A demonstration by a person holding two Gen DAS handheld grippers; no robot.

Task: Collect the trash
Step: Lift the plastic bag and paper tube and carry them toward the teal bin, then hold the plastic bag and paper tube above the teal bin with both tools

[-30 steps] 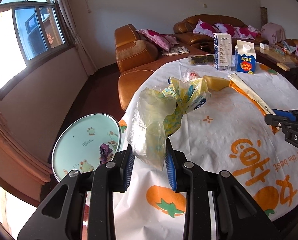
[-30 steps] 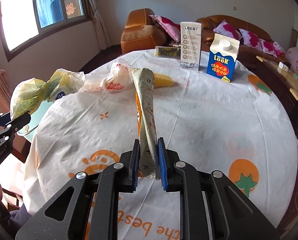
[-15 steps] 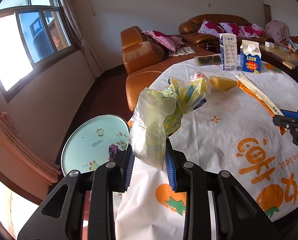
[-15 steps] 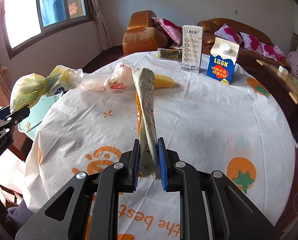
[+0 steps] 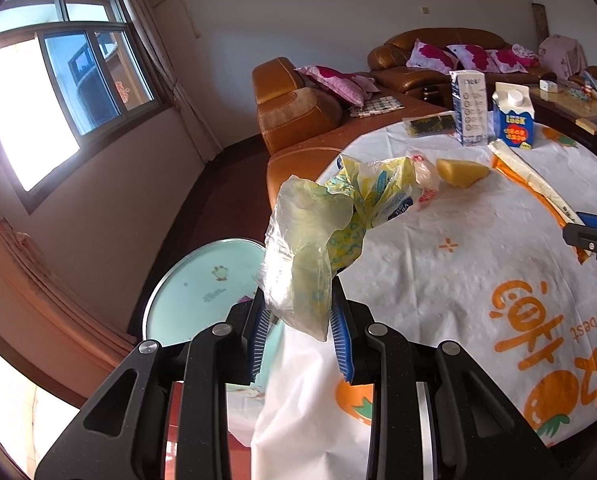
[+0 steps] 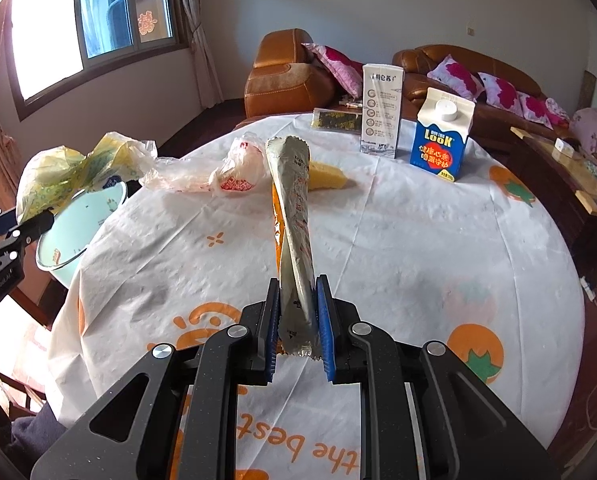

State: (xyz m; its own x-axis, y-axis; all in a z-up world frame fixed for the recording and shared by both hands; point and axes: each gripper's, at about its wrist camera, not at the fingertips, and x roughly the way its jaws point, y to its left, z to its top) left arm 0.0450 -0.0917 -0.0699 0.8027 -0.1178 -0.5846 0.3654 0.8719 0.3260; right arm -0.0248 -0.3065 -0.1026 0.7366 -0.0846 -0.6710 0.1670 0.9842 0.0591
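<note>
both claws loaded at the table edge

on my far left a pale green bin point(image 5: 202, 292) sits below the rim of the round table point(image 5: 478, 264), with some dark scrap lying inside it. my left gripper point(image 5: 298, 344) is clenched on a crumpled yellow plastic bag point(image 5: 310, 248); the bag bulges up out of the blue pads and hangs in the air over the table edge, just beside the bin. in the right wrist view the same bag is above the bin's rim.

moving right across the white cloth with orange prints, a clear plastic bag with red print point(image 6: 234, 168) lies crumpled on the table, and next to it a yellow wedge-shaped piece point(image 6: 326, 178). my right gripper point(image 6: 298, 336) is clamped on one end of a long silver wrapper point(image 6: 294, 216), which rises stiffly away from the pads toward the far side, an orange strip twisted along it.

further right, near the far edge, a flat dark packet point(image 6: 334, 120), a tall white carton point(image 6: 381, 111) and a blue carton point(image 6: 440, 140) stand close together, both cartons upright.
</note>
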